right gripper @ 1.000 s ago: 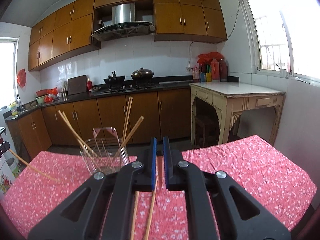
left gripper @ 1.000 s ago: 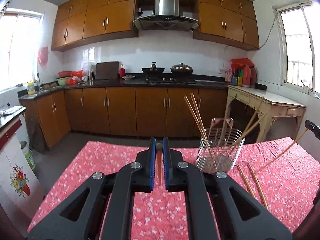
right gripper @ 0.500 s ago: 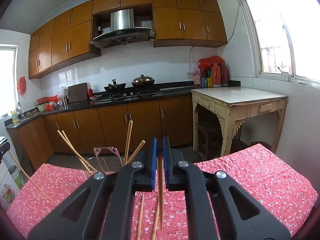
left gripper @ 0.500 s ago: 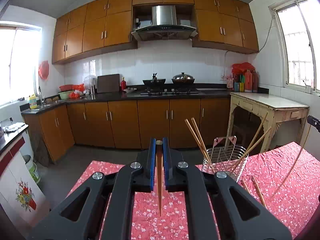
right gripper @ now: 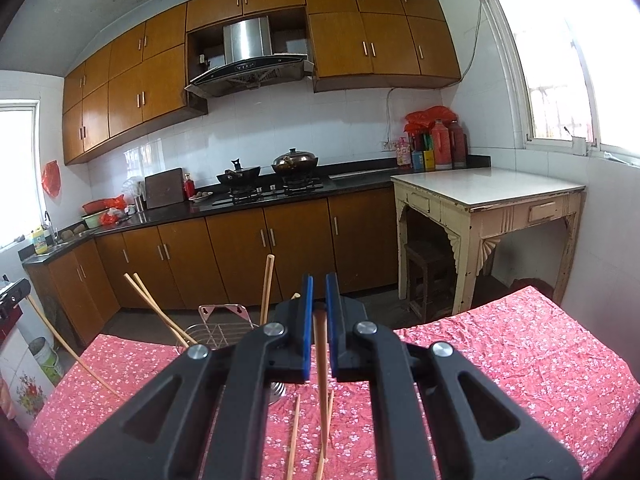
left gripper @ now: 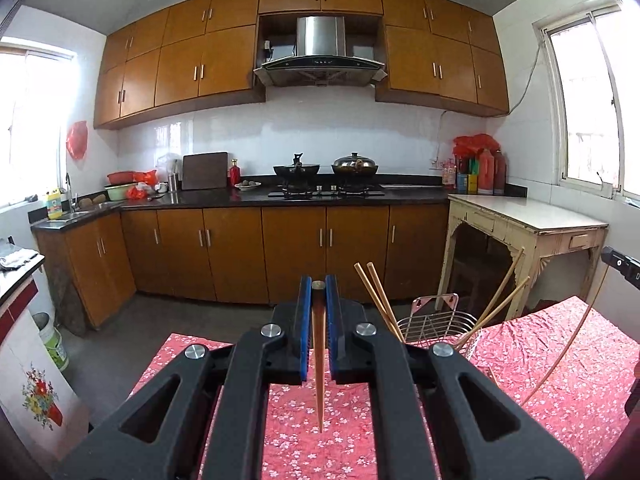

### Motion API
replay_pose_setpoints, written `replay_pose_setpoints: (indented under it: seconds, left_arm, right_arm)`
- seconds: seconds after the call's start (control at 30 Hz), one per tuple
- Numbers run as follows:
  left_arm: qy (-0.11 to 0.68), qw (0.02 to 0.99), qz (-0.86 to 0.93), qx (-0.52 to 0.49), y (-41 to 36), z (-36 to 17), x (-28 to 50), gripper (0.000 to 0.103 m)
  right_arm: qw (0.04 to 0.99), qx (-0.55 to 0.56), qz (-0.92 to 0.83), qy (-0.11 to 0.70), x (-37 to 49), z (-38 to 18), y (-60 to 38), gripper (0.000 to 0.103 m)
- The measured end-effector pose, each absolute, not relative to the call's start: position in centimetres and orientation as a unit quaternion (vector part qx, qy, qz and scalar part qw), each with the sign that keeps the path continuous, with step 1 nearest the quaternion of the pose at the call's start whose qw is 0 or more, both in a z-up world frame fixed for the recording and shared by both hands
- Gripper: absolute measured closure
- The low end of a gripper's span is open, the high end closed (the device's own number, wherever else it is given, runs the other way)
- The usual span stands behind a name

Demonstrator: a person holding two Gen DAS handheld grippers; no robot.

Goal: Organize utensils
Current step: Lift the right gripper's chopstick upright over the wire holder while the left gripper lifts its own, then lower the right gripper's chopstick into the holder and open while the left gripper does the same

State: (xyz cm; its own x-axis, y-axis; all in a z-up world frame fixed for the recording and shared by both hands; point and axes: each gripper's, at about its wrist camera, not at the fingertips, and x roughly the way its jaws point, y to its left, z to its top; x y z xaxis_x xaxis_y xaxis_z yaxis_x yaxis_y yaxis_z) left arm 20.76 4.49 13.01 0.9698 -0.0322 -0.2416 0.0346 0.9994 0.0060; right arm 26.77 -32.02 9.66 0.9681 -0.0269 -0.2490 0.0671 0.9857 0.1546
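My left gripper (left gripper: 318, 286) is shut on a wooden chopstick (left gripper: 319, 364) that hangs point down above the red floral tablecloth (left gripper: 560, 360). My right gripper (right gripper: 318, 286) is shut on another chopstick (right gripper: 321, 364), also hanging point down. A wire utensil holder (left gripper: 440, 326) stands to the right of the left gripper, with several chopsticks leaning in it. In the right wrist view the holder (right gripper: 218, 330) is to the left. Two loose chopsticks (right gripper: 295, 436) lie on the cloth below the right gripper.
The other gripper's held chopstick (left gripper: 568, 344) slants at the right of the left wrist view. A cream side table (right gripper: 488, 200) stands beyond the table on the right. Kitchen counters and cabinets (left gripper: 280, 240) run along the far wall.
Both grippers have risen from the table, each lifting a chopstick clear of the cloth. The holder now sits lower in both views.
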Motion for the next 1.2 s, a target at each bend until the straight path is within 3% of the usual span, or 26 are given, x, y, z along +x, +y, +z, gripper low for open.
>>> replay_pose_setpoints:
  seconds: [0.3, 0.8, 1.2]
  left_arm:
    - [0.119, 0.992, -0.036, -0.003, 3.6, 14.5, 20.9, 0.096]
    - [0.079, 0.992, -0.094, -0.012, -1.4, 22.6, 23.1, 0.096]
    - [0.105, 0.990, -0.092, -0.017, -4.6, 19.8, 28.9, 0.096]
  right_arm:
    - [0.987, 0.098, 0.012, 0.128, 27.3, 10.8, -31.9, 0.095]
    - [0.992, 0.097, 0.059, 0.060, 30.1, 19.6, -27.0, 0.096]
    - [0.995, 0.085, 0.044, 0.013, 34.9, 20.6, -24.8, 0.096]
